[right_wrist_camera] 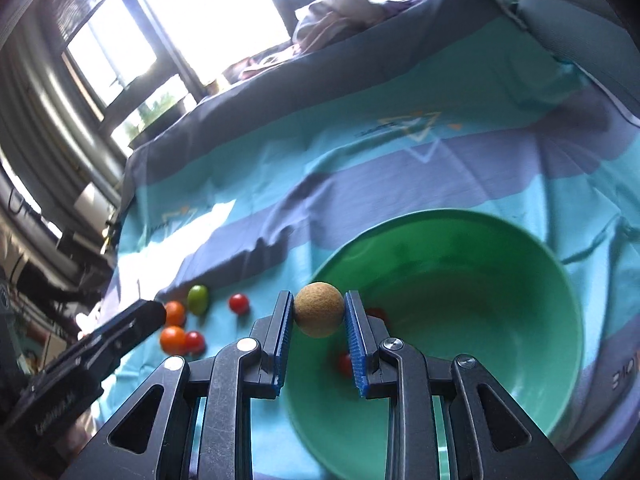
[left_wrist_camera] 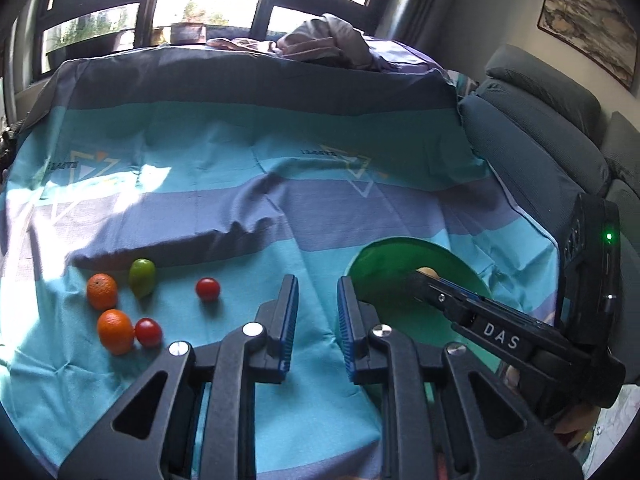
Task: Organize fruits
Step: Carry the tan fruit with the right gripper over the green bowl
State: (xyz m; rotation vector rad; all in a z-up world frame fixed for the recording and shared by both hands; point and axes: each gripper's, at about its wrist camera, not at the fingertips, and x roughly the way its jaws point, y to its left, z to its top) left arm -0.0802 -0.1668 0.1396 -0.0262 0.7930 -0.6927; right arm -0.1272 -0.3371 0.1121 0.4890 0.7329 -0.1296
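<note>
left gripper (left_wrist_camera: 318, 294) empty, jaws closed down; two oranges (left_wrist_camera: 102, 291), green fruit (left_wrist_camera: 142, 277), two tomatoes (left_wrist_camera: 207, 289) on striped cloth (left_wrist_camera: 256, 208); right gripper (left_wrist_camera: 420, 280) over green bowl (left_wrist_camera: 404, 264).

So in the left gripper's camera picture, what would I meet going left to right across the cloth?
Upper orange, green fruit, lone tomato, left gripper with nothing between its pads, green bowl, right gripper holding a tan ball.

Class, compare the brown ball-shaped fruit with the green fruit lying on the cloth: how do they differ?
The brown fruit is round and matte; the green fruit is egg-shaped and glossy. The brown fruit is clamped in the right gripper over the green bowl; the green fruit lies free on the cloth. Both are small, whole fruits.
</note>
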